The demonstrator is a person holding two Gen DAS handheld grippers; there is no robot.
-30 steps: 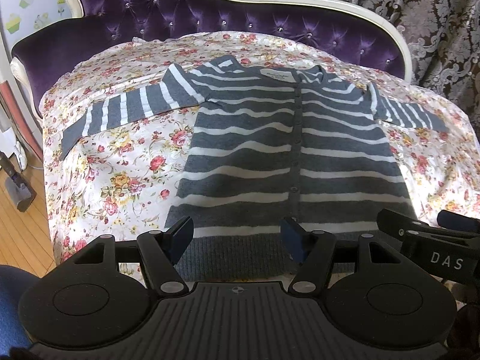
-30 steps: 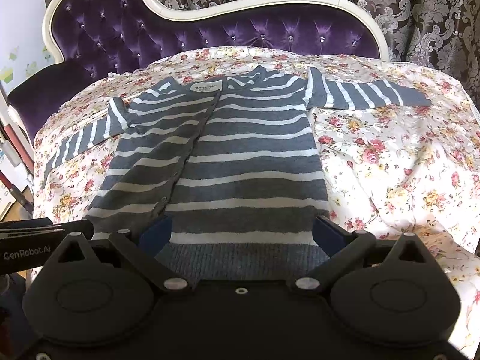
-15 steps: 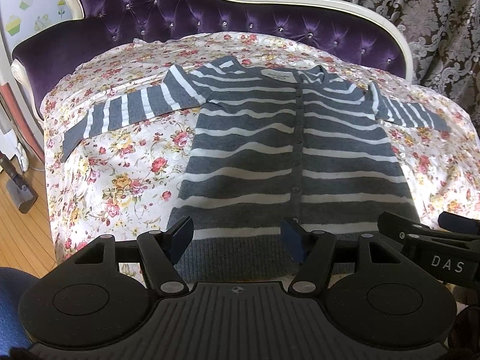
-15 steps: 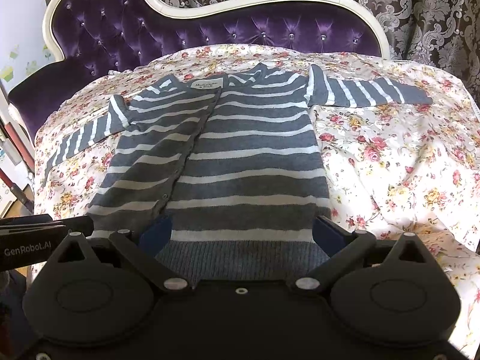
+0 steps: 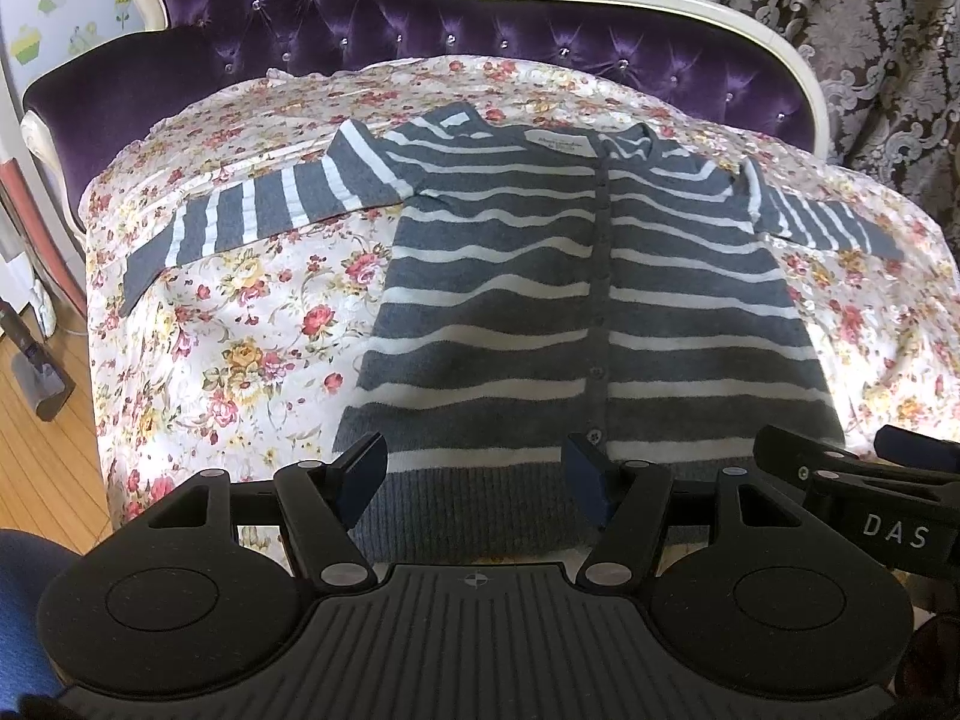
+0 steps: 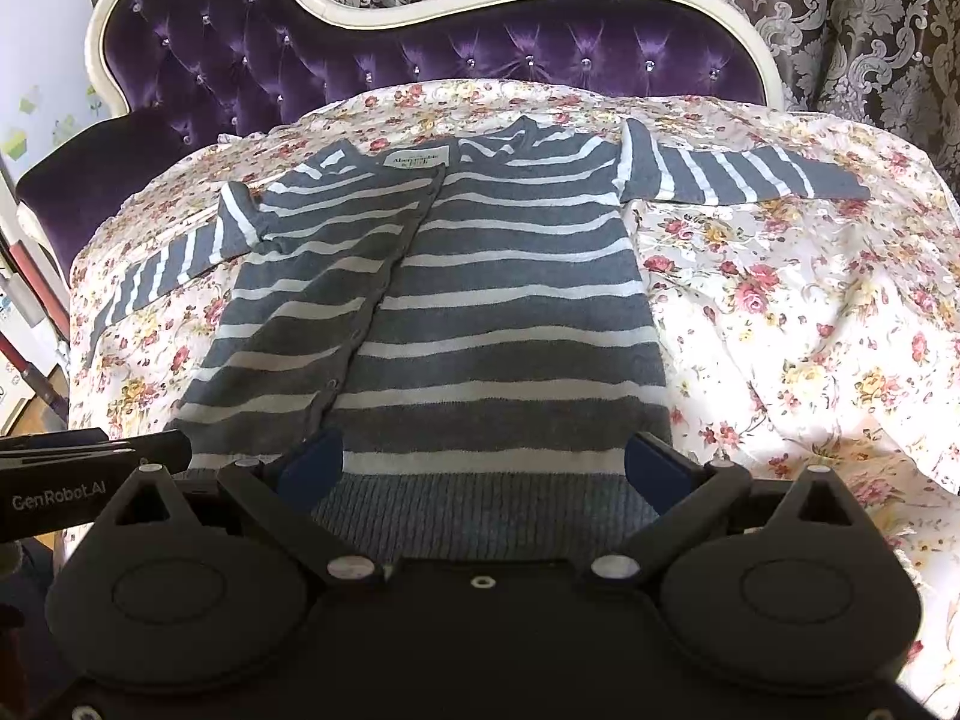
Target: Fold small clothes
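Sofa [image 5: 540, 18]: purple, floral sheet [image 5: 240, 324] over it
Cardigan [image 5: 540, 300]: flat, frame centre, sleeves spread
Left tongs [image 5: 474, 471]: open, empty
Right tongs [image 6: 486, 468]: open, empty

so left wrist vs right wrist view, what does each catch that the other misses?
Left wrist only: wooden floor beside the sofa and the end of the right gripper, marked DAS.

Right wrist only: the sheet's right side and the left gripper's GenRobot.AI body.

Both: striped cardigan flat on the floral sheet, sleeves spread, purple sofa back, own gripper open over the hem.
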